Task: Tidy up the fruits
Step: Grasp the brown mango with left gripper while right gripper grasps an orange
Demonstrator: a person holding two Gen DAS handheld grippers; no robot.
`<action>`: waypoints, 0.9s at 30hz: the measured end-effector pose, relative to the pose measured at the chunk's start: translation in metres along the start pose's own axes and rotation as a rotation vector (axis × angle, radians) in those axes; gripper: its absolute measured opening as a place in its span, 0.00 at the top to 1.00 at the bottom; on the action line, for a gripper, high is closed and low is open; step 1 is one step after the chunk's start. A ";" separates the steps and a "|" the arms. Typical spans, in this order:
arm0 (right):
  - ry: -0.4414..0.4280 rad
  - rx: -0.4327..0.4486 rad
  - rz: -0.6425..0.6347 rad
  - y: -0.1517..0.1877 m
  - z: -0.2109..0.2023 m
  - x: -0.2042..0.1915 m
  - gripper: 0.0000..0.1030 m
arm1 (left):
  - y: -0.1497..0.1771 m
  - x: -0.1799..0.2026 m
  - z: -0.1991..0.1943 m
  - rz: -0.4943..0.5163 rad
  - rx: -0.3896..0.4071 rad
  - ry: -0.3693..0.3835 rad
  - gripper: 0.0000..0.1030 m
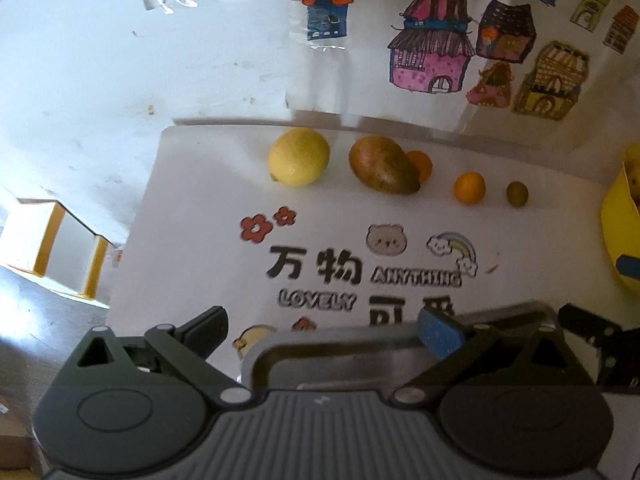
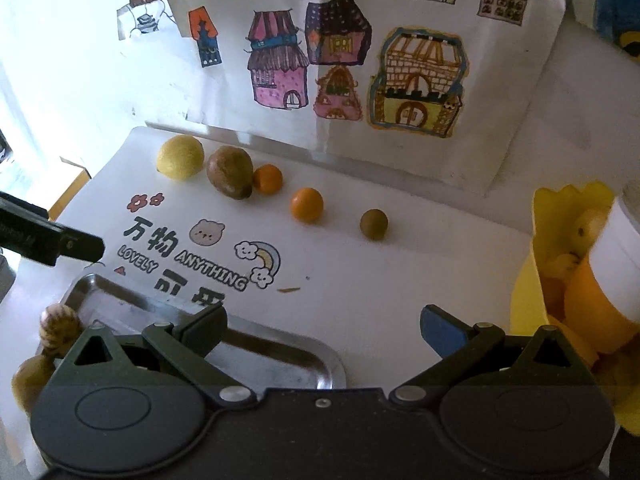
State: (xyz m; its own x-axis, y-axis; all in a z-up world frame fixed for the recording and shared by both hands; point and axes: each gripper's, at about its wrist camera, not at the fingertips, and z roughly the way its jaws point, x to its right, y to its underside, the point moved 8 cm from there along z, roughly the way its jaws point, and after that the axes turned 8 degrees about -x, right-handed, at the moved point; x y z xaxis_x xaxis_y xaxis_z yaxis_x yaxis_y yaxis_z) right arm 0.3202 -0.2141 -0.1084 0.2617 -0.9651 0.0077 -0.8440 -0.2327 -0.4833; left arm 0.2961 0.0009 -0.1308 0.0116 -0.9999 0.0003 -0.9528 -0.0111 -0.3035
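A white counter [image 2: 400,280] printed with flowers, a bear, a rainbow and the words "LOVELY ANYTHING" stands against a white wall [image 1: 100,80] hung with a paper sheet of coloured house drawings [image 2: 360,60]. Along the counter's far edge the fruits lie in a row: a yellow lemon [image 2: 180,157], a brown-green mango [image 2: 230,172] touching a small orange [image 2: 268,179] behind it, a second orange [image 2: 307,204] apart from them, and a small green fruit [image 2: 374,225] further right. A steel tray [image 2: 280,360] sits at the near edge, with two pale round fruits [image 2: 59,326] just beside its left end. A yellow container [image 2: 528,300] at the right holds more fruit. The left gripper [image 1: 320,326] hangs over the tray, jaws spread and empty. The right gripper [image 2: 322,330] is likewise spread wide with nothing between its fingers.
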 end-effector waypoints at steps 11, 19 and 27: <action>0.066 0.004 -0.079 -0.028 0.031 0.028 0.01 | -0.045 0.039 0.029 -0.098 -0.021 0.077 0.00; 0.116 0.015 -0.122 -0.043 0.054 0.039 0.01 | -0.070 0.076 0.057 -0.148 -0.039 0.157 0.00; 0.127 0.026 -0.172 -0.046 0.057 0.043 0.01 | -0.072 0.089 0.074 -0.181 -0.060 0.204 0.00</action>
State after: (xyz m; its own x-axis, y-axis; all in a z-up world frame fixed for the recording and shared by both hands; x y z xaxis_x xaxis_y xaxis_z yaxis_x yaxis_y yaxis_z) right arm 0.3966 -0.2376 -0.1361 0.3378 -0.9194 0.2017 -0.7791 -0.3933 -0.4881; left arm 0.3882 -0.0869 -0.1792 0.1277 -0.9616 0.2428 -0.9571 -0.1836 -0.2240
